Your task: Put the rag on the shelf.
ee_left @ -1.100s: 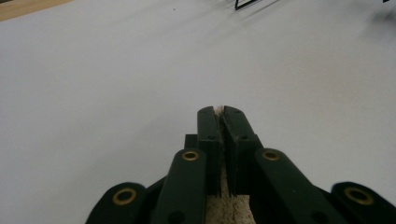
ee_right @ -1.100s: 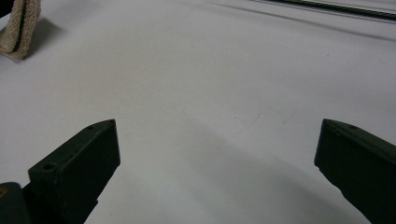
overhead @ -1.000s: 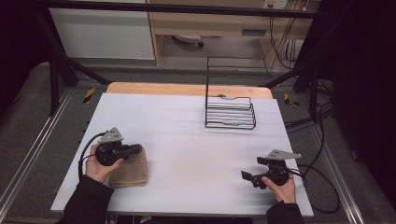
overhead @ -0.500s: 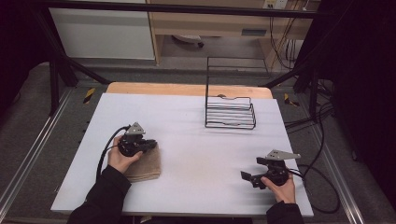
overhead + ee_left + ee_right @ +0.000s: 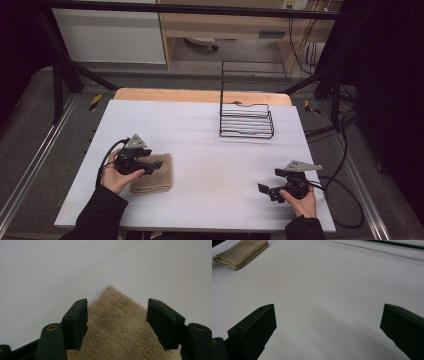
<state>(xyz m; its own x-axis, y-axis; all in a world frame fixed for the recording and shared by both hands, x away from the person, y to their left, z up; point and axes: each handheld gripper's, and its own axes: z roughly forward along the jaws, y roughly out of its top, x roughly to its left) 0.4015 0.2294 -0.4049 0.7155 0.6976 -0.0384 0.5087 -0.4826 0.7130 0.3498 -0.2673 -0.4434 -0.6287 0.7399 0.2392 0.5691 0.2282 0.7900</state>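
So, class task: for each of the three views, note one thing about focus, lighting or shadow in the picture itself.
High view: dark surroundings, brightly lit white table; black wire rack sharp. Left gripper view: folded tan terry towel fairly sharp, the near black fingers soft-edged. Right gripper view: blurred fingers, a soft shadow on the table between them, the towel crisp.

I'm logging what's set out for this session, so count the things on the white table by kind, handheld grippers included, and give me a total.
Folded tan towel: 1
Black wire rack: 1
Handheld grippers: 2, the left gripper over the towel with its jaws apart, just opened, and the right gripper with its jaws open over the bare table
Total: 4
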